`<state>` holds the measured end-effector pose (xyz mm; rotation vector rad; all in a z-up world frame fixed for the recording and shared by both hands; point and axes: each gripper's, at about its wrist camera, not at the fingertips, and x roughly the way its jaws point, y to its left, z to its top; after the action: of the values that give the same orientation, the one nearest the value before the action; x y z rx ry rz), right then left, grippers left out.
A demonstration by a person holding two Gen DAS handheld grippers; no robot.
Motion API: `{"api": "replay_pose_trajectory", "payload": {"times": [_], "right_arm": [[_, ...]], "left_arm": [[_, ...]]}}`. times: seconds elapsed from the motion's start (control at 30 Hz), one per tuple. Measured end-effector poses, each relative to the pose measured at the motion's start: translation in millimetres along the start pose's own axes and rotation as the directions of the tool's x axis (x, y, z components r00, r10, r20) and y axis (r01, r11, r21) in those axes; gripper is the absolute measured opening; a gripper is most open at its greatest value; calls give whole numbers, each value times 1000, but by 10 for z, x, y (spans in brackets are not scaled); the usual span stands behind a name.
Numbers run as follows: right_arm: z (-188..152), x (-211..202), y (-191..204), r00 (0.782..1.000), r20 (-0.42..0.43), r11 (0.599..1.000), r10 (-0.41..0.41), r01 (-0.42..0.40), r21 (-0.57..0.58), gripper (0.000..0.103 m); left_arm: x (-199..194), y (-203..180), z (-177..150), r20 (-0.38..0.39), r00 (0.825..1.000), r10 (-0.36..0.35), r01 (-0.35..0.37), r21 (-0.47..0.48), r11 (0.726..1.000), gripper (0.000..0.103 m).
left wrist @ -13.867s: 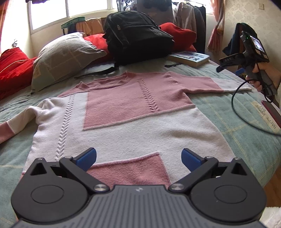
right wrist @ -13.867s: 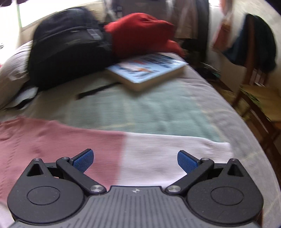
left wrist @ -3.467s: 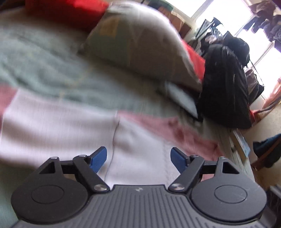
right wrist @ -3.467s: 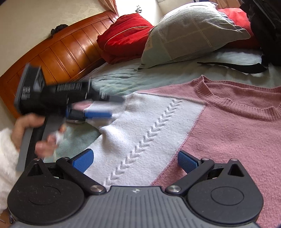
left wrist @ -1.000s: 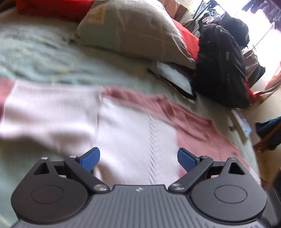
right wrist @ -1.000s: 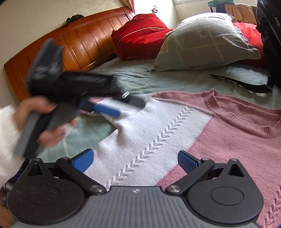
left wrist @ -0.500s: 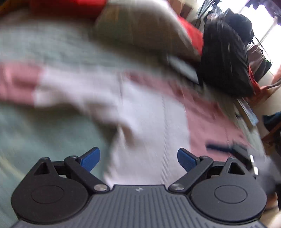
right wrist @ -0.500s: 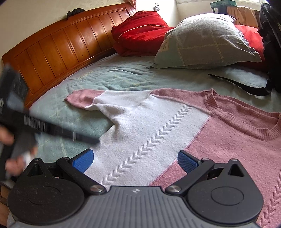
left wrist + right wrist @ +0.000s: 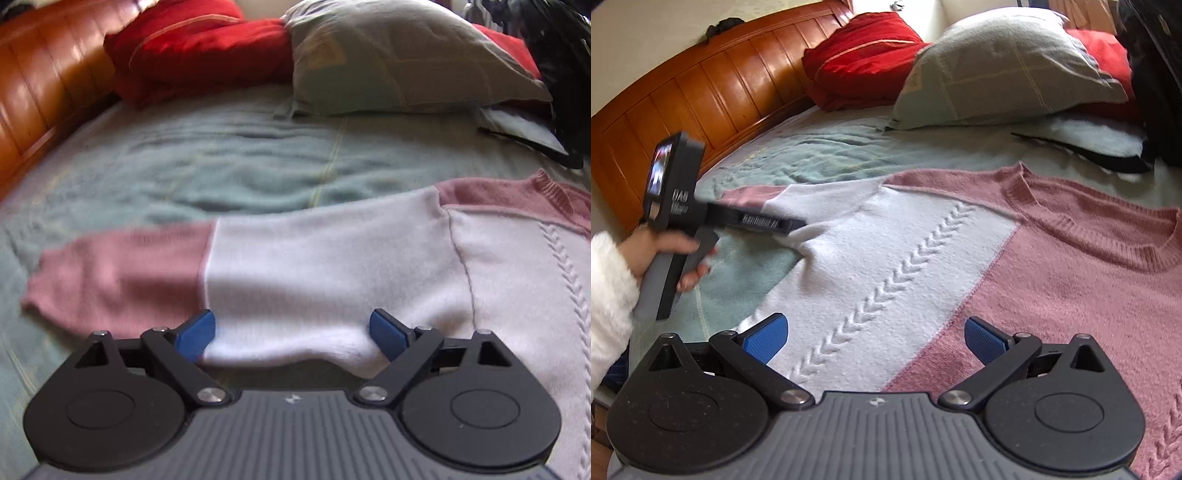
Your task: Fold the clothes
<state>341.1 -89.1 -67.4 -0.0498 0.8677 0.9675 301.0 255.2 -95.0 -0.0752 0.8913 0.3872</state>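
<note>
A pink and white knit sweater (image 9: 923, 258) lies flat on the bed, front up, neckline to the right. Its left sleeve (image 9: 295, 266) stretches out sideways, white with a pink cuff (image 9: 110, 277). My left gripper (image 9: 291, 334) is low at the sleeve's near edge; its jaws are wide and closing, with the white sleeve edge between the blue pads, which do not press on it. From the right wrist, the left gripper (image 9: 792, 224) shows side-on at the sleeve near the armpit, held by a hand (image 9: 665, 247). My right gripper (image 9: 875, 336) hovers open over the sweater's chest, holding nothing.
A green bedcover (image 9: 221, 166) lies under the sweater. A wooden headboard (image 9: 683, 103) runs along the left. A red pillow (image 9: 864, 55) and a grey pillow (image 9: 1008, 62) lie behind the sweater, with a black backpack (image 9: 1156, 74) at the far right.
The left gripper swung left and dropped to the sleeve's near edge, bringing the pink cuff into its view. The right gripper has hardly moved.
</note>
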Motion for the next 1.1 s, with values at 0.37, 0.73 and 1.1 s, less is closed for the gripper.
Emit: {"api": "replay_pose_trajectory", "payload": {"times": [0.37, 0.73, 1.1], "right_arm": [[-20, 51, 64, 1000, -9, 1000, 6, -6, -23, 103], [-30, 66, 48, 1000, -11, 1000, 7, -7, -12, 103], [-38, 103, 43, 1000, -18, 1000, 3, -3, -12, 103]], "left_arm": [[-479, 179, 40, 131, 985, -115, 133, -137, 982, 89], [-533, -152, -85, 141, 927, -346, 363, -116, 924, 74], [-361, -451, -156, 117, 893, -434, 443, -66, 894, 69]]}}
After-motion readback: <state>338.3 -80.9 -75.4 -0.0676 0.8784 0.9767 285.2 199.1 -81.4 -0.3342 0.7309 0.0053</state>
